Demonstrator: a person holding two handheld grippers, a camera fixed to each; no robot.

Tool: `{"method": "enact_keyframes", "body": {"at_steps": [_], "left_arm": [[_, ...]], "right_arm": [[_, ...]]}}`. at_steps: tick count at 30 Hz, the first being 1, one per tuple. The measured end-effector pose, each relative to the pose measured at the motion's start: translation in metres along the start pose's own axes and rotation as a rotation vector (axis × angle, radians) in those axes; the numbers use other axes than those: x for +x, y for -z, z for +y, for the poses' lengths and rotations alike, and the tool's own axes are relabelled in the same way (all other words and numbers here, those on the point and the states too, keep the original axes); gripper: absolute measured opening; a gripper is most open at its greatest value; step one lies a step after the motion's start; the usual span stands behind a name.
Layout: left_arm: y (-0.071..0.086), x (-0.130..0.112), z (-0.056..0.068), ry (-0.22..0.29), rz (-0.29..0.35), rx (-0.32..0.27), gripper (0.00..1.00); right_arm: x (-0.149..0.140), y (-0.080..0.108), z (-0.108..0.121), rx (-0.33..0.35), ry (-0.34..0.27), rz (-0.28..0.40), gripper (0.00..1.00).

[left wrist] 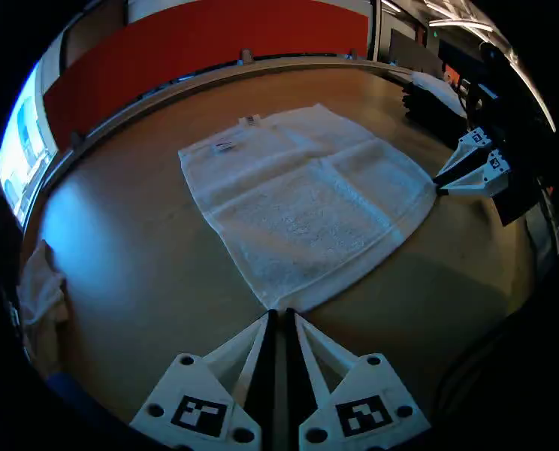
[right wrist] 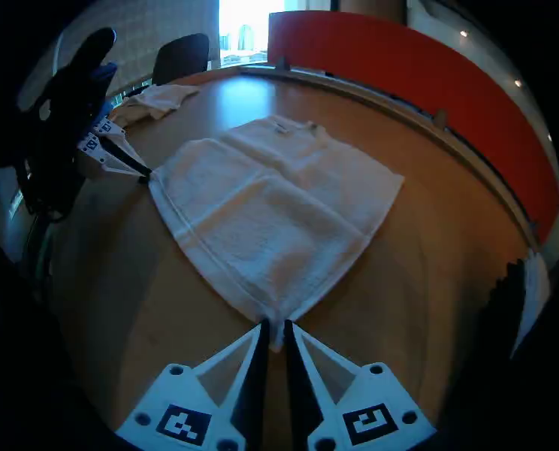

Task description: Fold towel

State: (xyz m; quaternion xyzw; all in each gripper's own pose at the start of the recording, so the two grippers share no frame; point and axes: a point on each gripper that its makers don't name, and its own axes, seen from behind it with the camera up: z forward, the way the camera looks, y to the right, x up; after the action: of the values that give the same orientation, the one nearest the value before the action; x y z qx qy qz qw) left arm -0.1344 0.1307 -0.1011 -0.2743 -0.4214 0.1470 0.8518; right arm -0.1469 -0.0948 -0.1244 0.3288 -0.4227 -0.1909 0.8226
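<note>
We see the towel spread flat in the middle of the table, turned like a diamond to both cameras. One corner points straight at the left gripper, the next corner along the same hemmed edge points at the right gripper, and the edge with the small tag lies opposite, on the far side. Its sides look about equal, so with the fisheye bend we cannot say which way its long axis runs. The left gripper's fingers stand a thin slit apart and nip the very tip of their corner; the right gripper's fingers are nearly as close, with white cloth showing in the gap between them. Each tool also shows farther off in the other's view, tips at its corner, but whatever is behind it is too dark for us to make out. A dark pile at the table's far end, with something white on top, is unclear. The table is smooth brown wood with a curved rim; a crumpled white cloth lies near its edge, a dark chair stands beyond, a red partition runs along the far side, and there is a bright window
</note>
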Motion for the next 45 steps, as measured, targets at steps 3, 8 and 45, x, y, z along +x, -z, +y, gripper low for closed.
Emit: {"method": "enact_keyframes", "body": {"at_steps": [3,8,45], "left_arm": [[0.0,0.0,0.0,0.0,-0.001,0.0,0.08],[0.0,0.0,0.001,0.003,-0.002,-0.001,0.08],[-0.001,0.001,0.001,0.029,-0.027,-0.019,0.06]], "right_arm": [[0.0,0.001,-0.001,0.012,0.004,0.002,0.13],[-0.001,0.001,-0.006,0.033,0.03,0.004,0.13],[0.013,0.003,0.0,0.016,0.035,0.023,0.07]]}}
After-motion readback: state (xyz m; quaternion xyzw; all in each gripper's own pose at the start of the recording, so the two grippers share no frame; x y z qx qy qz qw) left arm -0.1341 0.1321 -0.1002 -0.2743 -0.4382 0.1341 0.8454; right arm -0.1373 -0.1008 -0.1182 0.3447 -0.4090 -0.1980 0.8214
